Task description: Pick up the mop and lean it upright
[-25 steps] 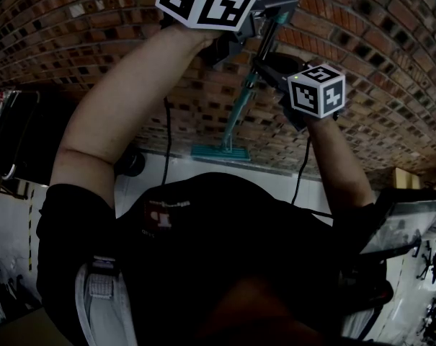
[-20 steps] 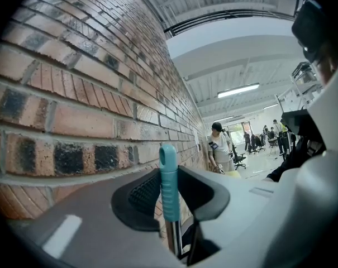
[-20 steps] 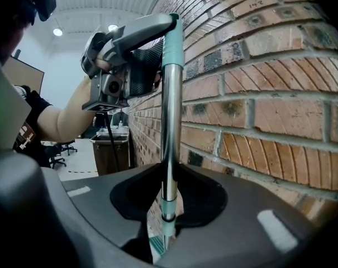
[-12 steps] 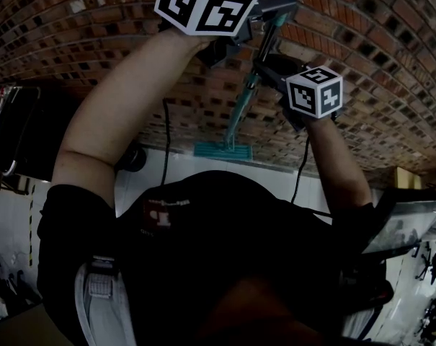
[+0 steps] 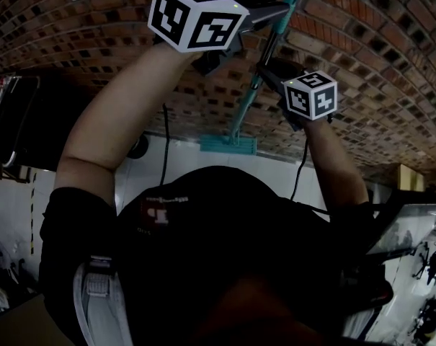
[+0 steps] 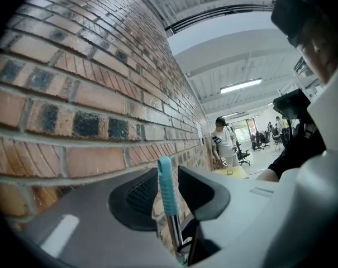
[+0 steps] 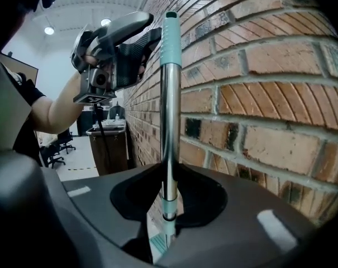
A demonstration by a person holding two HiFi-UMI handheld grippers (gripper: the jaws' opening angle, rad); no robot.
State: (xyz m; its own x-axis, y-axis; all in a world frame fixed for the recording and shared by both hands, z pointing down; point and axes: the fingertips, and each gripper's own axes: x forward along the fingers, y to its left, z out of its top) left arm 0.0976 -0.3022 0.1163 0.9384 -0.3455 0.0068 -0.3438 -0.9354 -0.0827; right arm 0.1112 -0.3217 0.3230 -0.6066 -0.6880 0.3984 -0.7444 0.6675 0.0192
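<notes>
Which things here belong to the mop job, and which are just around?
Job: teal-handled, silver-poled mop; left gripper; right gripper; red brick wall.
Around: dark wooden cabinet; black office chairs; standing person in white shirt.

Upper centre in the head view, the marker cube [image 5: 196, 13] of the left gripper [image 5: 272, 16] covers its fingers and part of the mop [image 5: 241, 114]; the person's dark shirt [image 5: 225, 236] hides most of the floor [image 5: 189, 166]. Distant people [image 6: 222, 141] in the left gripper view are too small to tell.
</notes>
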